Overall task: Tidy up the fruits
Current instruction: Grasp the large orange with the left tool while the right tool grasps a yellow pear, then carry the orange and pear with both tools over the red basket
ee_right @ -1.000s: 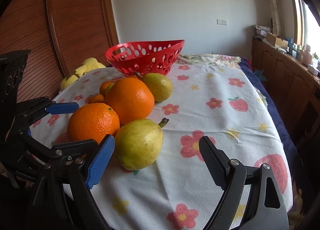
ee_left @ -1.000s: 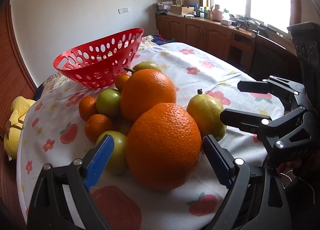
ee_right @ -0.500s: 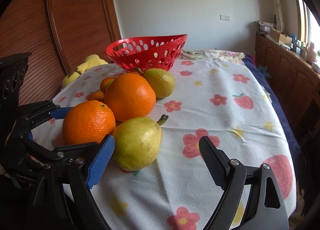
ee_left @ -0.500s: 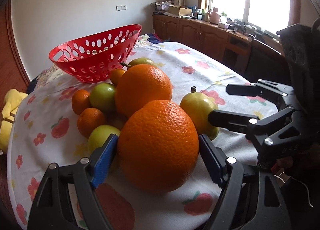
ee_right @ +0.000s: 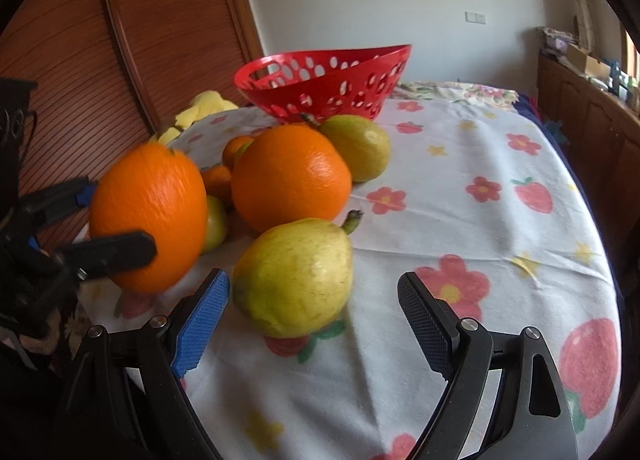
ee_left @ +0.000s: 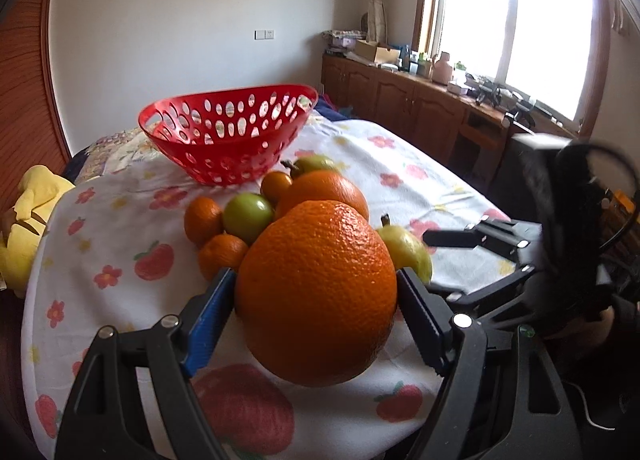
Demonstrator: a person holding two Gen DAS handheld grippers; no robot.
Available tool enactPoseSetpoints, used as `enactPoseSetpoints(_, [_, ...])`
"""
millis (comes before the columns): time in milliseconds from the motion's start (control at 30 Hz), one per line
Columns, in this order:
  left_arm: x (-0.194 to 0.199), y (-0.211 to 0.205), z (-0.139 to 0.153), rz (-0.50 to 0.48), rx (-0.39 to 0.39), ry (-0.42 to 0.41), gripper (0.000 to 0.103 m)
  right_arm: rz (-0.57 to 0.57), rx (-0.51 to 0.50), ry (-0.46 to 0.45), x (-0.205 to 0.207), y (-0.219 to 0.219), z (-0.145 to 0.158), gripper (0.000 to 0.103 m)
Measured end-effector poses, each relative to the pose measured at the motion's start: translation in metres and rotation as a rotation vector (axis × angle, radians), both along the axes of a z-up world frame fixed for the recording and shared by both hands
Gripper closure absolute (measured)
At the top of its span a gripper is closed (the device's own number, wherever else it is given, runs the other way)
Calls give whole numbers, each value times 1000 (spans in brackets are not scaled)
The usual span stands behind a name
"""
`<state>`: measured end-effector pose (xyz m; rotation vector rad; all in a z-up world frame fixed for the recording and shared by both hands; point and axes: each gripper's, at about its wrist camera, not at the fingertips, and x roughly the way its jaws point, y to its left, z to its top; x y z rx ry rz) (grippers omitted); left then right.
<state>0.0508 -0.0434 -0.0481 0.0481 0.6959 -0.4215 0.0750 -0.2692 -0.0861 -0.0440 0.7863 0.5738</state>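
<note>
My left gripper (ee_left: 316,296) is shut on a large orange (ee_left: 318,292) and holds it just above the tablecloth; it also shows in the right wrist view (ee_right: 150,215). A second large orange (ee_right: 290,177), two yellow-green pears (ee_right: 296,274) (ee_right: 358,145), small mandarins (ee_left: 202,217) and green fruits (ee_left: 248,211) lie clustered on the cloth. My right gripper (ee_right: 314,310) is open, its pads either side of the near pear without touching it. An empty red perforated basket (ee_left: 228,135) (ee_right: 324,79) stands behind the fruit.
The table has a white flowered cloth (ee_right: 480,187). A yellow soft toy (ee_left: 24,219) lies at its left edge. Wooden cabinets (ee_left: 420,107) with clutter run under the window on the right. A wooden slatted wall (ee_right: 80,71) is on the left.
My left gripper closed on the near orange and lifted it off the cloth. My right gripper moved slightly closer to the near pear and stayed open.
</note>
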Motion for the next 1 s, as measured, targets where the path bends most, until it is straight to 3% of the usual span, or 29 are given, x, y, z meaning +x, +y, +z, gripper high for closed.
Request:
enactPoseSetpoints(167, [0, 6, 10, 3, -16, -18, 24, 27, -16, 25, 7, 12, -8, 18])
enactPoseSetpoints(333, [4, 14, 19, 16, -27, -30, 24, 36, -24, 29, 8, 15, -11, 34])
enactPoseSetpoints(667, [13, 34, 34, 68, -20, -62, 24, 21, -41, 17, 1, 8, -6, 35])
enactPoseSetpoints(1000, [22, 40, 55, 85, -9, -107, 24, 6, -1, -38, 0, -8, 25, 35])
